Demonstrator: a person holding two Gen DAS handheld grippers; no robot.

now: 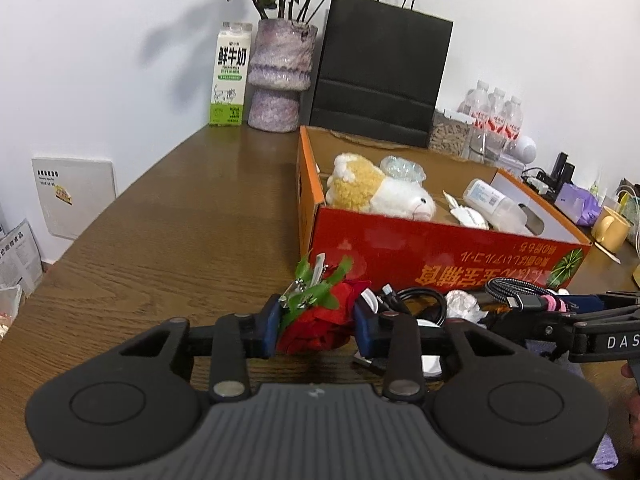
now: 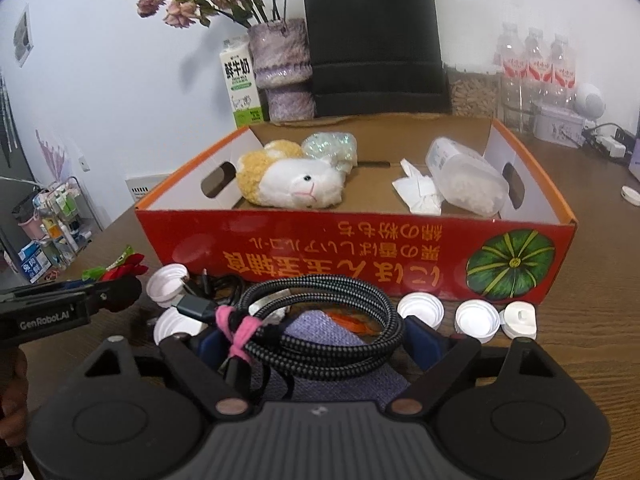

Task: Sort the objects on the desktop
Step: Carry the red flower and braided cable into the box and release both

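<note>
Two grippers work before the box (image 2: 280, 236) on the table (image 1: 168, 240). The right gripper (image 2: 310, 344) clenches a coiled cable (image 2: 320, 320), springy and light, gripped across its loops; the left gripper (image 1: 316, 328) pinches a soft rose (image 1: 320, 320), easily crushed, so its body is the safest hold. Both must clear the box's tall front wall; caps (image 2: 476, 316) crowd its foot.

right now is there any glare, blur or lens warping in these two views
Left wrist view: fisheye bends the table edge; soft glare on the red box front; vase shadow on the wall. Right wrist view: water bottles look blurred, corners vignetted black, braided cable sharp.
</note>
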